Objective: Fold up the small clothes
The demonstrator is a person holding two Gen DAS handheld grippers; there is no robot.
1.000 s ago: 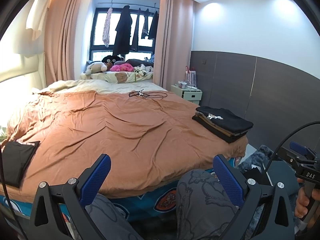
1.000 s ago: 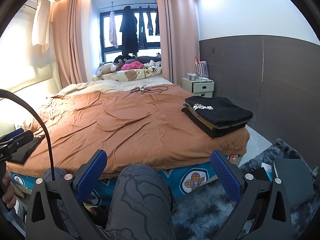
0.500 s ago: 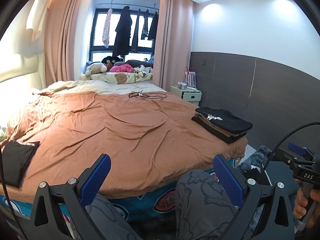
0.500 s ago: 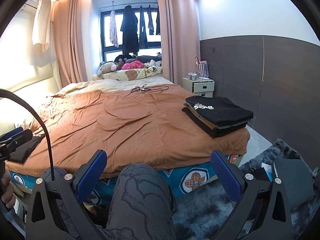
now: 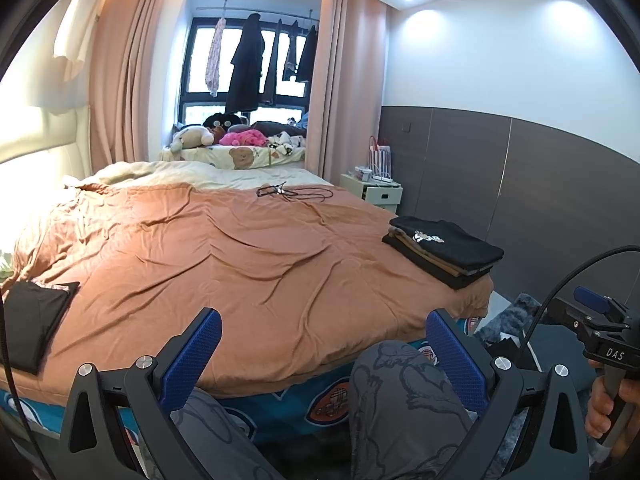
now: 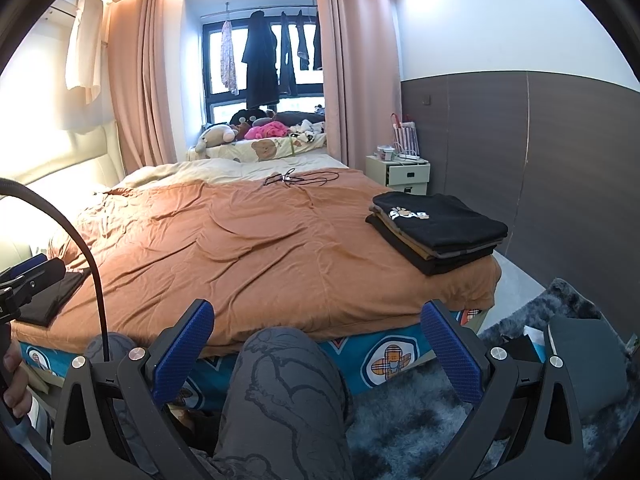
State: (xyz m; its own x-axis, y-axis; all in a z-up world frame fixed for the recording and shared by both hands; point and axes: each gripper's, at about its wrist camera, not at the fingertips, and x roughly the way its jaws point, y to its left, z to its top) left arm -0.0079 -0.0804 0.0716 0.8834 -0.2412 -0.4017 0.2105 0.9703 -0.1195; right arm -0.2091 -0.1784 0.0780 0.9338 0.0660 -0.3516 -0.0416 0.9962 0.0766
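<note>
Knees in grey patterned trousers sit nearest, between the spread, empty jaws of the left gripper (image 5: 322, 340) and right gripper (image 6: 318, 328); both are released. Beyond them stretches the bed's orange cover (image 5: 224, 256). A folded dark garment (image 5: 32, 320) lies flat at its near left edge; a stack of folded clothes (image 6: 438, 230) rests on the right corner. Such cloth looks light, soft and limp, best pinched at an edge or corner. Compared with a second ago, almost nothing has changed; both grippers hover as before.

A bed (image 5: 240, 264) under an orange cover; beyond it pink curtains (image 5: 120, 80) flank the window (image 5: 248, 72); right, a nightstand (image 5: 376, 194).
</note>
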